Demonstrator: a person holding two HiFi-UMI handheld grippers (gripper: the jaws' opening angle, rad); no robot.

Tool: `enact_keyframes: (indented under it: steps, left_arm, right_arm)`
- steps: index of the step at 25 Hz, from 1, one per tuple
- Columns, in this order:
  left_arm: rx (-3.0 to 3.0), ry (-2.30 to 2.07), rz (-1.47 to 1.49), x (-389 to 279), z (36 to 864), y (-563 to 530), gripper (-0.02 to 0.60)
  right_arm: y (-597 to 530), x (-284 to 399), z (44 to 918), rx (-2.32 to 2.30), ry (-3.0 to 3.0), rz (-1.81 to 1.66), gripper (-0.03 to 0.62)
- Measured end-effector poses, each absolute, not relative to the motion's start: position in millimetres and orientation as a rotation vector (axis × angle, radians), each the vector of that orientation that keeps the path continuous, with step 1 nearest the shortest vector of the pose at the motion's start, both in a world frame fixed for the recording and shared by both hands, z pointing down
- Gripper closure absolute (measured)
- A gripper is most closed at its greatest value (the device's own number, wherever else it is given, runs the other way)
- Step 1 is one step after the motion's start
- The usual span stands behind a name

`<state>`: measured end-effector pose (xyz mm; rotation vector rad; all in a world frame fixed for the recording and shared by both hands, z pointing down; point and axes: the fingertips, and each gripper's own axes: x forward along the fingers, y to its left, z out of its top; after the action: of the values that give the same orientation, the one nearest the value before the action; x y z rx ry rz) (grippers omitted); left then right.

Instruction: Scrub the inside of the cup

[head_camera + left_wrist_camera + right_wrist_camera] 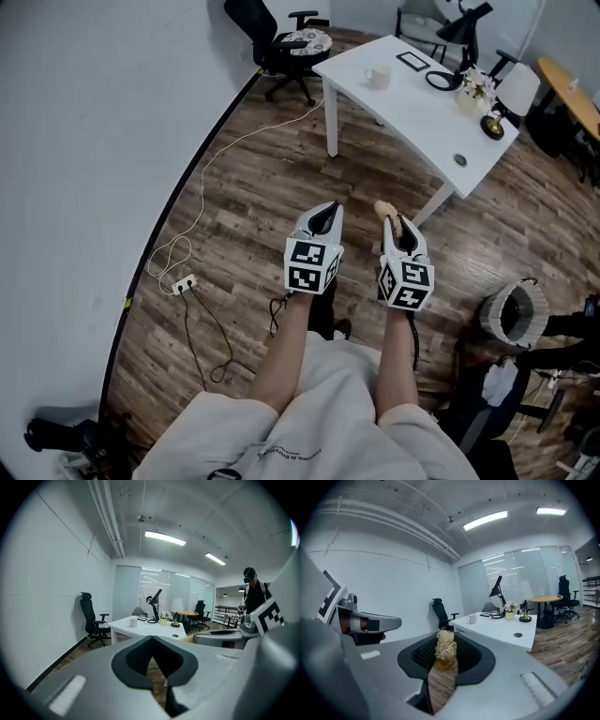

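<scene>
— Where do we see the cup (pixel 378 77)?
— On the white table (pixel 412 117), well apart from us across the wood floor (pixel 253 187).
— And our 2 tools?
— Our left gripper (pixel 327 210) is clenched on nothing. Our right gripper (pixel 401 227) grasps a straw-bristled brush (pixel 446 647).

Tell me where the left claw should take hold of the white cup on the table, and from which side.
The cup stands upright on the table with its handle pointing left, so likely take the handle from that side, leaving the mouth free for the scrubber in the right claw.
</scene>
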<state>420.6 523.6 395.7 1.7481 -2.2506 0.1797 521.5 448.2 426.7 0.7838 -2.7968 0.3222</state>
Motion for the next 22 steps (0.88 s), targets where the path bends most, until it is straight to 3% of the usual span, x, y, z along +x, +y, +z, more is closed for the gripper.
enact_keyframes:
  steps: [22]
  left_arm:
    - [1.877,-2.114,0.202,297.9,396.5,342.1,0.580]
  right_arm:
    - [280.8,408.9,421.8,0.778,-2.787,0.527,0.482]
